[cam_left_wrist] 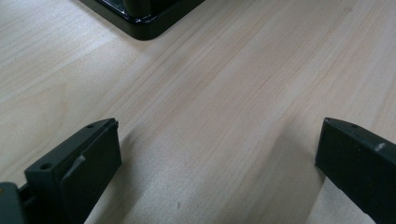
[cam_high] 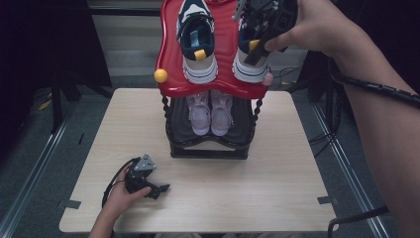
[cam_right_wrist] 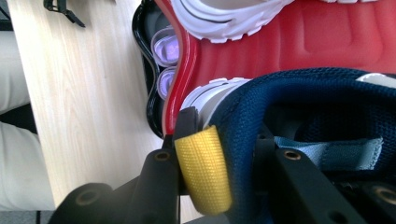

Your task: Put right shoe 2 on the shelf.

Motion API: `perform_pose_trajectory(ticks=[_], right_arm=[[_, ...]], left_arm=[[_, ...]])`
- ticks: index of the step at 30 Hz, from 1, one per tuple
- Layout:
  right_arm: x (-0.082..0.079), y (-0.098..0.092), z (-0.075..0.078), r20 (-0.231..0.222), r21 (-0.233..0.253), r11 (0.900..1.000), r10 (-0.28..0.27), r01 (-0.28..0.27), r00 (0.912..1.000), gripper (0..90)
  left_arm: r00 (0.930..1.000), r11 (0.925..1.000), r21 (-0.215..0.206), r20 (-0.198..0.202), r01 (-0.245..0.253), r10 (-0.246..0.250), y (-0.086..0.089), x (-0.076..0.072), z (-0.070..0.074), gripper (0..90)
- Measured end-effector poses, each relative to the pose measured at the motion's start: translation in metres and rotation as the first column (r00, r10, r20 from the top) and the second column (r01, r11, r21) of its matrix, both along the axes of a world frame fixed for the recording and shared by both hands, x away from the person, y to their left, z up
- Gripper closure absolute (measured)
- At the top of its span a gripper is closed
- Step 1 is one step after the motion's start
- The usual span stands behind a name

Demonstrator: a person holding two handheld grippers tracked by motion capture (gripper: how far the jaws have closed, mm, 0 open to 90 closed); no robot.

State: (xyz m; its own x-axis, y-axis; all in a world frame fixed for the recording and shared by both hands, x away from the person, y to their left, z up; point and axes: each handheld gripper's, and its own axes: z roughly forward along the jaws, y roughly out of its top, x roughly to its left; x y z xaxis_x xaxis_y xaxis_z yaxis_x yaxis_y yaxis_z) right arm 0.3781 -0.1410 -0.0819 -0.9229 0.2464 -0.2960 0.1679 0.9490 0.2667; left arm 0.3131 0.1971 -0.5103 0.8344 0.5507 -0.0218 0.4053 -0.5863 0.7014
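Where the high view looks down on the pale wooden worktop, a two-tier shoe rack stands at its far middle: a red top shelf over a black lower shelf. Two navy-and-white sneakers sit on the red shelf, the left sneaker at about eleven o'clock of the view and the right sneaker at about one o'clock. The right claw, held in the person's right hand, is at the right sneaker's heel, by its yellow pull tab. A pair of pink shoes rests on the lower shelf. A yellow knob caps the rack's left post. At about seven o'clock the left claw lies low on the worktop in the left hand, well apart from the rack. Grey floor and metal rails flank the worktop, with dark surroundings beyond.

In the left gripper view, the jaws stand wide apart, released, over bare wood, with a corner of the rack's black base at twelve o'clock.

In the right gripper view, the jaws are clenched on the sneaker's navy heel collar, one outside by the yellow pull tab, one inside the shoe. The red shelf lies at twelve o'clock, the pink shoes at ten.
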Motion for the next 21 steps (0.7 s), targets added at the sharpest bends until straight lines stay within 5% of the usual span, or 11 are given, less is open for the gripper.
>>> perform_pose_trajectory(ticks=[21], right_arm=[[0.015,0.025,-0.013,0.047,-0.035,0.993,0.117,-0.116,0.9920,71.5]], left_arm=[[1.0000,1.0000,0.000,0.000,0.000,0.000,0.000,0.000,0.000,0.0]])
